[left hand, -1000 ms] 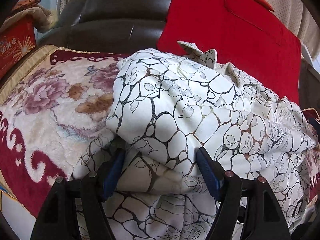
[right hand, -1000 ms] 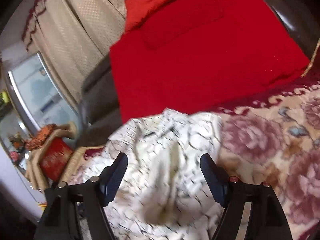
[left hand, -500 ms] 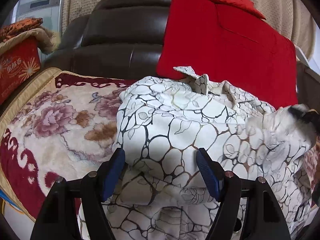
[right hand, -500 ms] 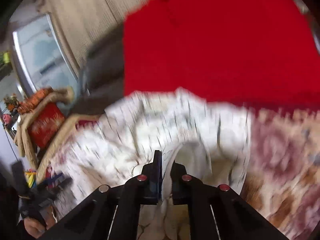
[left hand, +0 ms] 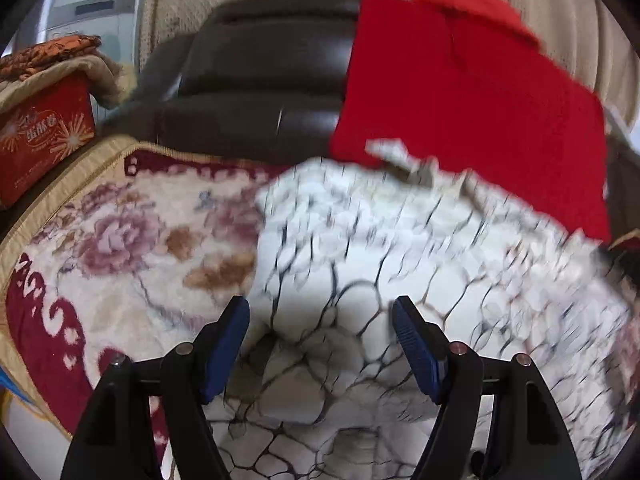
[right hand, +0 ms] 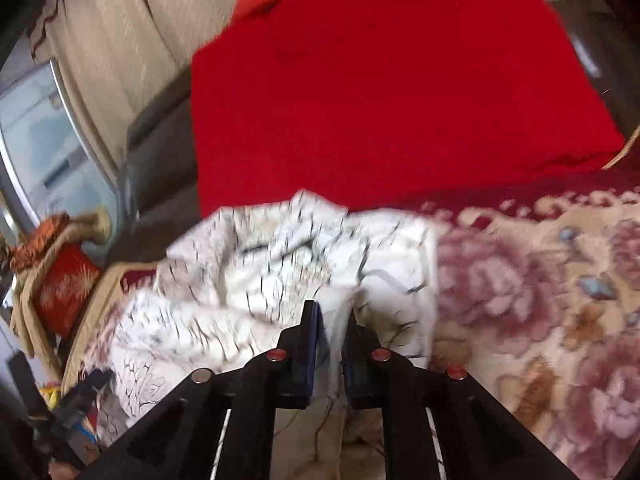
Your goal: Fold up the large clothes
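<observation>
A white garment printed with a black cracked-line pattern (left hand: 400, 264) lies bunched in a heap on a floral blanket of cream, pink and dark red (left hand: 120, 240) spread over a dark leather sofa (left hand: 264, 80); the heap sits toward the back edge of the blanket, its far end touching a red blanket (left hand: 460, 92) draped over the sofa back; much of the cloth is blurred. The left gripper (left hand: 320, 316) hangs over the near side of the heap, its blue-padded jaws standing wide apart with cloth between them, not pinched. The right gripper (right hand: 334, 320) has just been closing, easing slightly at the end; its jaws are nearly together, clamped on a thin fold of the garment (right hand: 280, 264). A red box (left hand: 40, 136) stands beyond the blanket's left edge; beige curtains (right hand: 132, 40) hang behind.
</observation>
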{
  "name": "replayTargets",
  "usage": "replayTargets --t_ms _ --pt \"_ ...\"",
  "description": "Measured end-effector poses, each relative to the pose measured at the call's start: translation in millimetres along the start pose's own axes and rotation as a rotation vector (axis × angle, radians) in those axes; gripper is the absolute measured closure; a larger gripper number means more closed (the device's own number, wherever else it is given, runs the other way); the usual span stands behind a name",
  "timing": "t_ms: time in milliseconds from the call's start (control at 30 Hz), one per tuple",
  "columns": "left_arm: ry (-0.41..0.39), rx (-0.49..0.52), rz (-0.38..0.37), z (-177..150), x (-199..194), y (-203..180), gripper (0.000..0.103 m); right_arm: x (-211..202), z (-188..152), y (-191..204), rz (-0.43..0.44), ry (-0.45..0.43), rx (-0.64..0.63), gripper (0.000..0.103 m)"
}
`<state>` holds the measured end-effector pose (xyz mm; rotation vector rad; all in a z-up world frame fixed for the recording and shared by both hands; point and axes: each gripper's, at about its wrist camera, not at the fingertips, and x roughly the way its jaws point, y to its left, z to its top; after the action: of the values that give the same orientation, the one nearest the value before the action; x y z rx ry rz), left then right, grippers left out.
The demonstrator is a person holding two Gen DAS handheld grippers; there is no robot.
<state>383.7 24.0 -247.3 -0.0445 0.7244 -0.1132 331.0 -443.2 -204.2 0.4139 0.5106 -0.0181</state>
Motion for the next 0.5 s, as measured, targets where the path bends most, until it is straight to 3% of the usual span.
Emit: replayTargets --t_ms 67,167,267,367,433,500 --pt "0.034 0.0 -0.006 -2 6 -1 0.028 -18 1 2 0.008 -0.058 -0.016 0.09" --pt "0.012 0.031 0.009 -3 0 -7 0.028 -33 5 7 0.065 -0.096 -0.015 0.09" --pt "0.019 0.053 -0.008 -5 -1 -13 0.028 -47 -5 15 0.162 -0.059 -0.031 0.089" --pt "0.045 0.078 0.014 -8 2 -18 0.028 -25 -21 26 0.239 0.126 -0.031 0.089" --pt "0.065 0.068 0.009 -9 4 -16 0.028 4 -38 29 0.19 0.307 -0.047 0.088" --pt "0.062 0.055 -0.003 -8 2 -14 0.028 21 -49 28 0.136 0.389 -0.064 0.088"
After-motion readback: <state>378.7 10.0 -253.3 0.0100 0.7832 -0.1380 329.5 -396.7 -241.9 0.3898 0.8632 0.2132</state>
